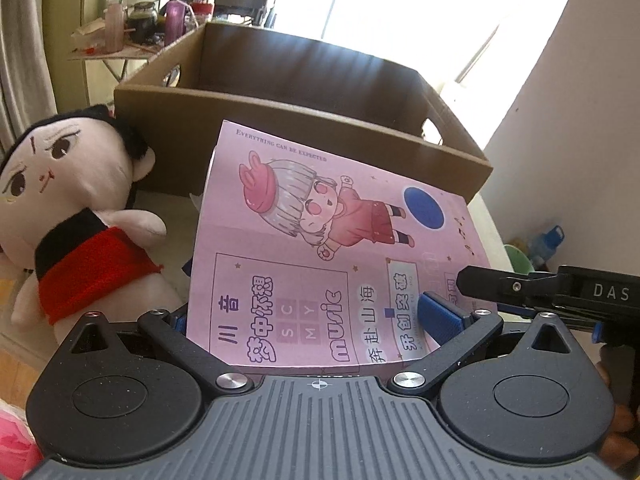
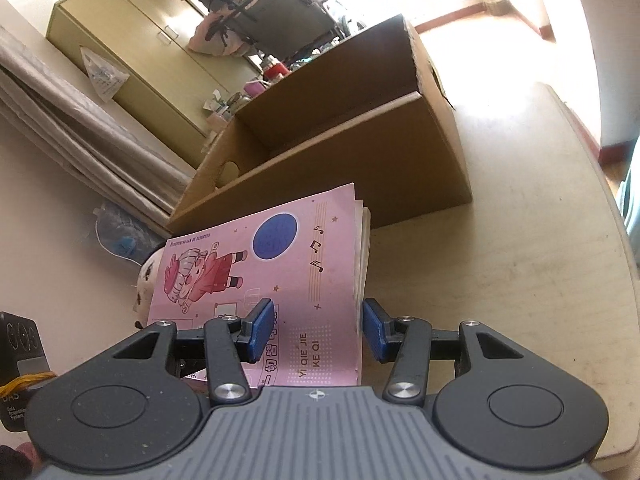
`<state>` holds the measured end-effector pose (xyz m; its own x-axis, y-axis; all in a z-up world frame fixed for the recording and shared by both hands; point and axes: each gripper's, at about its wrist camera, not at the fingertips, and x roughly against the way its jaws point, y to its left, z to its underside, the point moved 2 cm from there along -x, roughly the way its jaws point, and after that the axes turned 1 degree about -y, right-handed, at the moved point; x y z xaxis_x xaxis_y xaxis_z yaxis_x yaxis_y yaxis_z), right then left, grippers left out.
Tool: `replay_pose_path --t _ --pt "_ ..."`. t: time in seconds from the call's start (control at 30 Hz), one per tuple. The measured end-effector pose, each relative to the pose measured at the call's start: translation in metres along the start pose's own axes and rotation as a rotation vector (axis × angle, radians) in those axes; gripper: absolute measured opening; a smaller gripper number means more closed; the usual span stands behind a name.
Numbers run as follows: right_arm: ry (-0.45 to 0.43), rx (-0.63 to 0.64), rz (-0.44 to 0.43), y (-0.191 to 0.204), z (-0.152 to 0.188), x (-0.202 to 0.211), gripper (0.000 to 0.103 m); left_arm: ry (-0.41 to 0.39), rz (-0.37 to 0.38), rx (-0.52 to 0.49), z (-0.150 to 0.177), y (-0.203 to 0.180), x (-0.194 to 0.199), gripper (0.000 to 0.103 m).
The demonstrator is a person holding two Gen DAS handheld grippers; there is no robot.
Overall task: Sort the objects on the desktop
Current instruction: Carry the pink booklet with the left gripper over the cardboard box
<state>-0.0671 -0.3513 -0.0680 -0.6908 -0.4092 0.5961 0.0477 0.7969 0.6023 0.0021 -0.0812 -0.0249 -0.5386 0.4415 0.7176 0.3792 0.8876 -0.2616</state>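
Fingers [image 1: 438, 320] of the left gripper [image 1: 309, 312] spread wide: one blue pad lying on the cover of the pink illustrated paperback booklet [image 1: 320, 232], the other almost hidden under its left edge. Cannot tell whether pinching or merely cradling. Right gripper [image 2: 318, 312] part-closed around the booklet's right margin: one pad on the cover, the other just beside the page edges. Firm pressure there also impossible to confirm.

Booklet tilted and raised off the pale wooden table [image 2: 500, 260], over its near part, far edge pointing at the near wall of the open brown cardboard box [image 1: 304, 136].

Judged light, thin and floppy, with a smooth cover: likely to sag, fan open or slide if held at one corner. Best taken near the spine or with support at both side margins, pads flat on the covers.

Box standing toward the table's far edge, seemingly empty, its near wall the barrier to clear before lowering anything in. Soft plush doll with black hair and red wrap [image 1: 80, 216] lying at the table's left side, just beside the booklet and close to the box's near left corner: easy to brush, no real obstruction. Right side of the table bare.
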Motion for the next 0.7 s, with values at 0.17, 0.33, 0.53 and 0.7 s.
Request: replay_pose_path --t 0.17,0.33,0.53,0.7 --pt "-0.015 0.023 -0.016 0.01 0.0 0.01 0.052 -0.025 0.0 0.002 0.0 0.001 0.01 0.103" --pt "-0.03 0.04 -0.029 0.017 0.001 0.02 0.052 -0.057 -0.004 -0.004 0.002 -0.001 0.023 0.103" --pt "-0.049 0.056 -0.043 0.026 -0.001 0.031 0.052 -0.091 0.0 -0.005 0.001 -0.002 0.038 0.103" --pt "-0.049 0.06 -0.044 0.035 -0.006 0.036 0.052 -0.109 0.001 -0.014 -0.003 -0.004 0.047 0.103"
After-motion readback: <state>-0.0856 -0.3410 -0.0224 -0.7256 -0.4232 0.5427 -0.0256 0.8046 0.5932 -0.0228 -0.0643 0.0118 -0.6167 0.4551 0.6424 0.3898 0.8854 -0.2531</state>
